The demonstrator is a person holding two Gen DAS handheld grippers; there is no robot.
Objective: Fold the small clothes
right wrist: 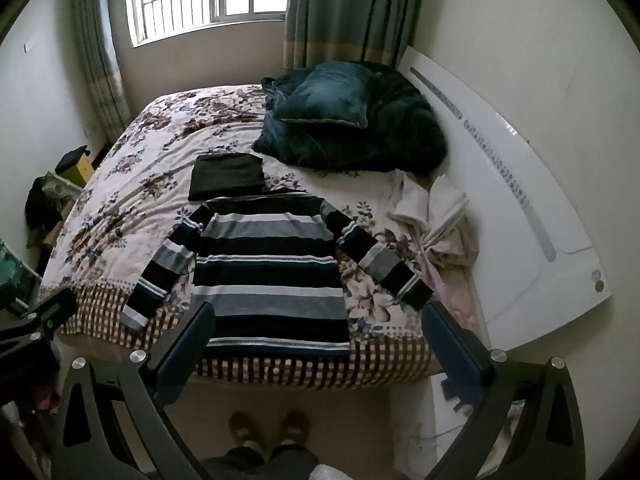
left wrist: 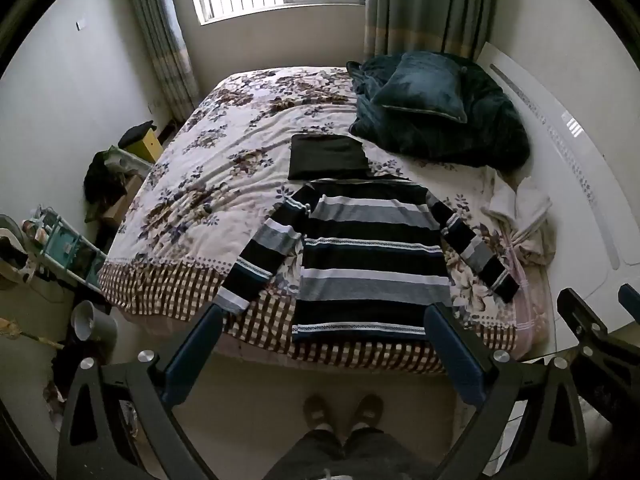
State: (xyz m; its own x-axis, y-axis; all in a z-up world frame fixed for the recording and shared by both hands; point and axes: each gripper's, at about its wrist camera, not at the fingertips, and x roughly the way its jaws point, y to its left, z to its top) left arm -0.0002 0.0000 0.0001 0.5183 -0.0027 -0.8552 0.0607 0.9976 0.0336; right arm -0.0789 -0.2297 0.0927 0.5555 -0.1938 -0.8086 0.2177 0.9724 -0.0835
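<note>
At the bottom of each frame, the left gripper [left wrist: 322,344] and the right gripper [right wrist: 318,344] are seen with their fingers spread wide apart and nothing held between them, above a person's slippered feet [left wrist: 342,410] on the floor. A striped sweater [left wrist: 370,256] is laid flat, sleeves spread, in the centre of both frames, on the near edge of the floral bed [left wrist: 208,176]. A folded black garment [left wrist: 326,157] is placed just beyond its collar, and a dark green pillow [left wrist: 424,88] is piled on bedding at upper right.
</note>
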